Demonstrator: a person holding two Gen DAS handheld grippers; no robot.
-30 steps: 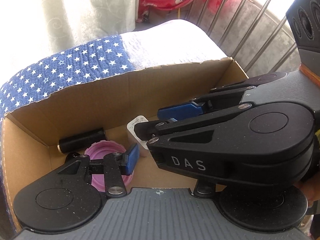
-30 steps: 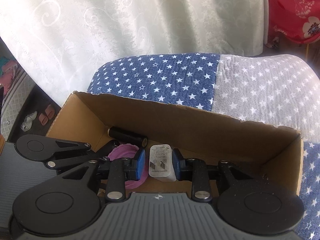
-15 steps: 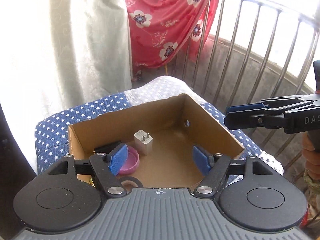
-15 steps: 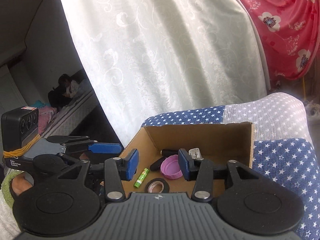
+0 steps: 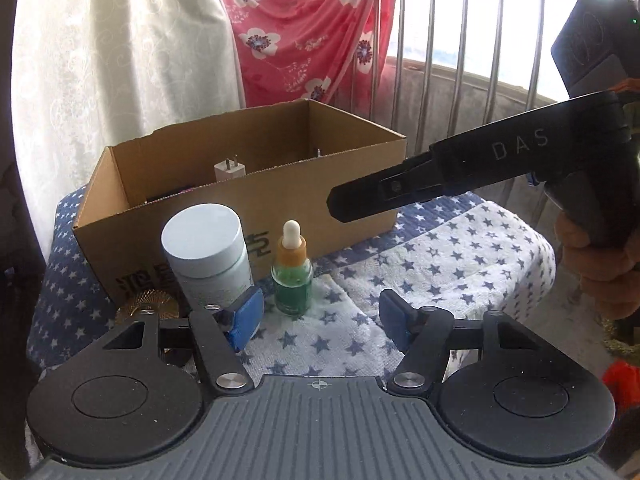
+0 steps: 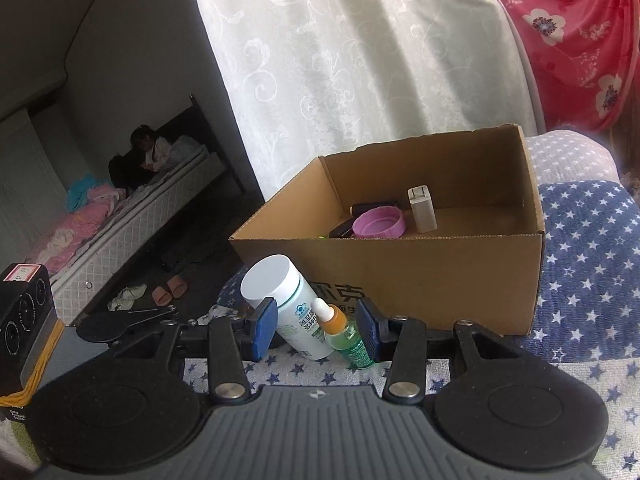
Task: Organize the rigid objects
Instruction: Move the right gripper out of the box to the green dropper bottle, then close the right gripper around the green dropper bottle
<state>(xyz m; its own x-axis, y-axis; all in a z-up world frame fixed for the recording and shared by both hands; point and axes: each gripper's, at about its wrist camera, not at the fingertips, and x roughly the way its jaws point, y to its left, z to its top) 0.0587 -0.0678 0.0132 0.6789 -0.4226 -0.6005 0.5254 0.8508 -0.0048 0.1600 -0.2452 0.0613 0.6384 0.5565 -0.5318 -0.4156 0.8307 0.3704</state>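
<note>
The white pill bottle (image 6: 286, 306) and the little green dropper bottle (image 6: 346, 334) stand side by side on the star cloth (image 6: 580, 272), just in front of the cardboard box (image 6: 440, 276). They look like they touch, or almost touch. That could be the trouble. In the right wrist view both bottles sit in the gap of the right gripper (image 6: 316, 328). If its jaws close now, I think they would squeeze both at once. The small dropper bottle is thin and tall, so it could tip over or pop out. The soft cloth may make it wobble too.

The left gripper (image 5: 320, 320) has the same worry. Its left pad (image 5: 246, 318) is right by the foot of the pill bottle, at about 9 o'clock from the dropper bottle (image 5: 292, 276). A small push there could knock the pill bottle (image 5: 208, 254) into the gold thing (image 5: 150, 304) beside it.

The left gripper is held low and level, pointing at the box, jaws wide with nothing in them. The right gripper (image 5: 360, 200) comes in from 3 o'clock, higher up, pointing left across the box front. Its jaws are open too, and hold nothing yet.

Inside the box are a white charger plug (image 6: 420, 208), a pink lid (image 6: 378, 222) and a dark tube (image 6: 374, 208).
</note>
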